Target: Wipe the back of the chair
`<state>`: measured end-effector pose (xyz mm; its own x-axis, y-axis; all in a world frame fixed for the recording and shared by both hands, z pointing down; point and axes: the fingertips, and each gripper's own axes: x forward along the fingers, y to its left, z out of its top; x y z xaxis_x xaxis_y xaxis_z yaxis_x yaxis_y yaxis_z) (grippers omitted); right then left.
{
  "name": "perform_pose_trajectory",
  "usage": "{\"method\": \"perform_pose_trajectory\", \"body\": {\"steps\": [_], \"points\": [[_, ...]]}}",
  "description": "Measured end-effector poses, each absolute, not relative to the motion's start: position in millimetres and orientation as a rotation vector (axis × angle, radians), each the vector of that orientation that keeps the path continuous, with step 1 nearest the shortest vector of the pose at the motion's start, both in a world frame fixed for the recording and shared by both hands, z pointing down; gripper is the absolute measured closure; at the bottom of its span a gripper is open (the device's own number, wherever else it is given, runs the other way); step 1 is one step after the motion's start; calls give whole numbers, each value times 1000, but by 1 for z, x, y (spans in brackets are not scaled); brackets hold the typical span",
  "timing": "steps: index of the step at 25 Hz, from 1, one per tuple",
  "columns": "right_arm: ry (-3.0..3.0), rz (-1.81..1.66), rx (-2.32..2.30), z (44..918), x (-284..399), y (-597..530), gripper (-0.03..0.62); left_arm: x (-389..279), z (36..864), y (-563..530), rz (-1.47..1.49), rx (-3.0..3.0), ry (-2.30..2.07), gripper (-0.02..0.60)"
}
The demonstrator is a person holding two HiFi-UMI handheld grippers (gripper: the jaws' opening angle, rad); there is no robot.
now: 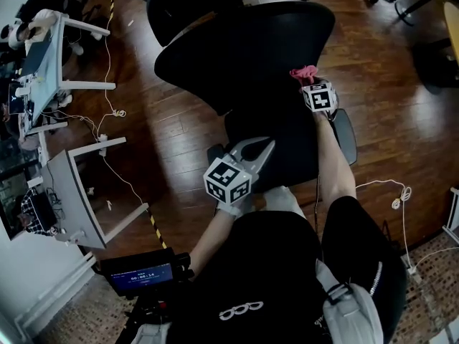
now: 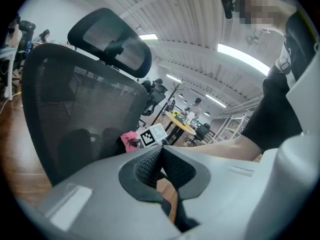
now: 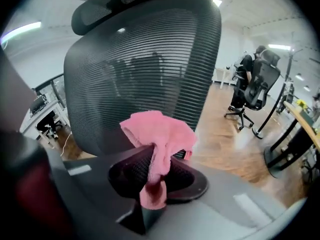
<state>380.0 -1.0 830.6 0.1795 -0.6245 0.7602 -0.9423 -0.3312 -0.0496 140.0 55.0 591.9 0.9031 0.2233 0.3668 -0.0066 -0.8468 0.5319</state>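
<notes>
Right gripper [image 3: 152, 164], clamped on crumpled pink cloth [image 3: 157, 131], faces black mesh chair back [image 3: 145, 59] just ahead; left gripper [image 2: 161, 156], jaws together and empty, lies farther off.

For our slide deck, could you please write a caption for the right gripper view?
The right gripper, shut on a pink cloth, faces the black mesh chair back.
</notes>
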Motion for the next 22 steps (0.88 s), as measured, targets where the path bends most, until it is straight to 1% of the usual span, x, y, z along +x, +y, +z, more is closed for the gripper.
{"method": "perform_pose_trajectory", "body": {"steps": [7,11,15,22], "points": [[-1285,1037,2138,830,430,44,537,149,589,58,571,2519,164,589],[-1218,1074,2159,836,441,60,537,145,590,55,565,2516,145,589],[-1264,1090,2108,849,421,48,537,139,592,51,561,2513,122,589],[-1433,1062,1967,872,355,-3,537,115,601,40,559,2512,64,589]]}}
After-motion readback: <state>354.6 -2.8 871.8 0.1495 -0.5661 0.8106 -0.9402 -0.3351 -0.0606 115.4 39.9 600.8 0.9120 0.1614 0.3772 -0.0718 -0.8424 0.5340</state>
